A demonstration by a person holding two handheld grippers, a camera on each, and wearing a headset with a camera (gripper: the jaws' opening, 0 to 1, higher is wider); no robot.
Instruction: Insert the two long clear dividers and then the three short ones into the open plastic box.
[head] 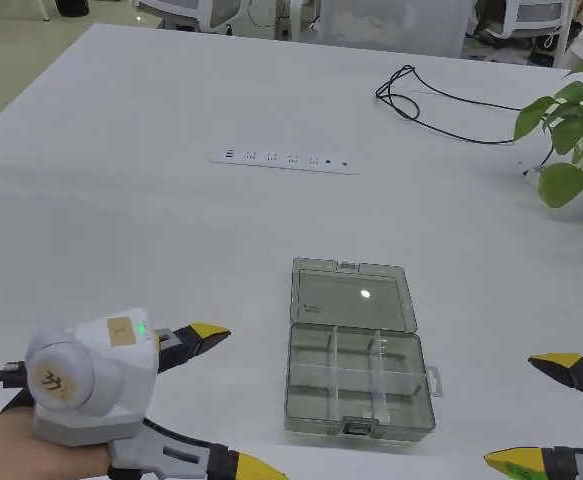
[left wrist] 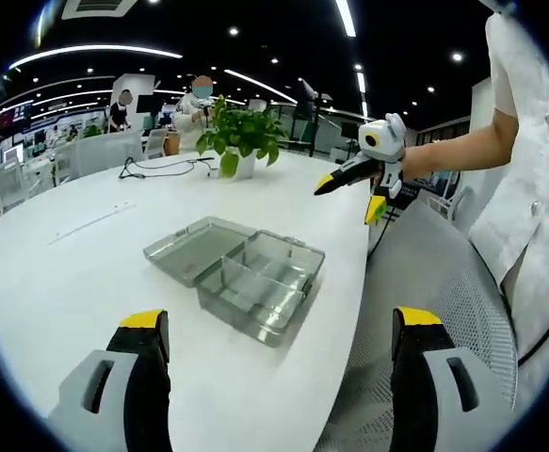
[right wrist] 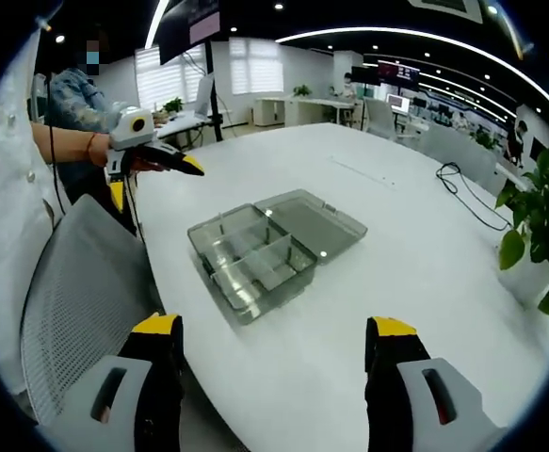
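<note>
Left gripper (head: 233, 400) and right gripper (head: 536, 412) both wide, empty, flanking the open plastic box (head: 359, 375). Clear dividers (head: 335, 365) look already slotted inside it. Likely just verify seating: press each straight down, gently.

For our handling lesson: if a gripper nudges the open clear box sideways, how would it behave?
The box looks thin clear plastic, so probably light and likely to slide on the smooth table. It lies low and flat, so tipping seems unlikely. Its lid, hinged open, may flop if lifted.
</note>
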